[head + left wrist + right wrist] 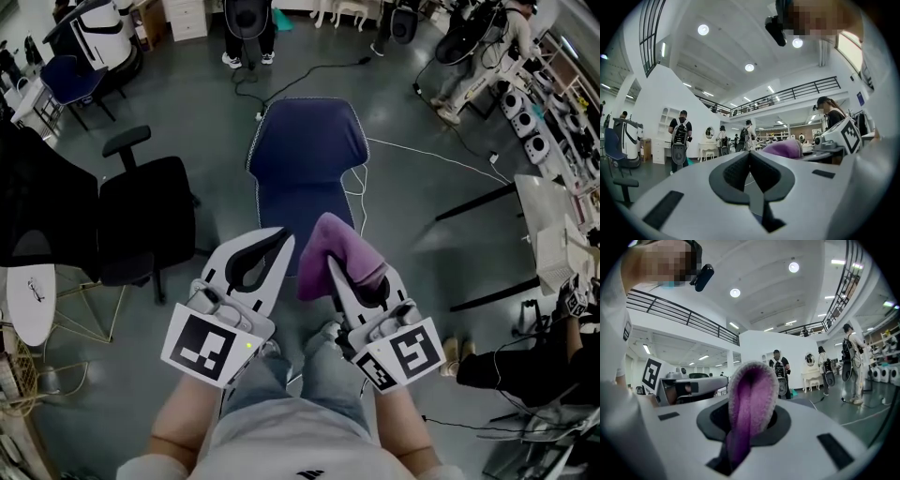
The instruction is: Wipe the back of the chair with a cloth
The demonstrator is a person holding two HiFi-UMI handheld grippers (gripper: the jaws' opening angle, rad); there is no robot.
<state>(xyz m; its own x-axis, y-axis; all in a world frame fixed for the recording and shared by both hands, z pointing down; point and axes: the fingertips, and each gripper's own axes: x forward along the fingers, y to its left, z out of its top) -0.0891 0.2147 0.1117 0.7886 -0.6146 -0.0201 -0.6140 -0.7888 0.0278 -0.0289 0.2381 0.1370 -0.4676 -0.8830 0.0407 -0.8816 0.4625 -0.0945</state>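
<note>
Head view: right gripper [332, 262] pinches the purple cloth [339, 242], left gripper [281, 240] clenched empty; cloth might slip out rubbing the blue chair [305, 141].

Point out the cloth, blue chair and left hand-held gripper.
cloth [337, 244]: head view, its bunched upper fold.
blue chair [307, 141]: head view, its wide blue panel.
left hand-held gripper [279, 236]: head view, between its fingertips.
</note>
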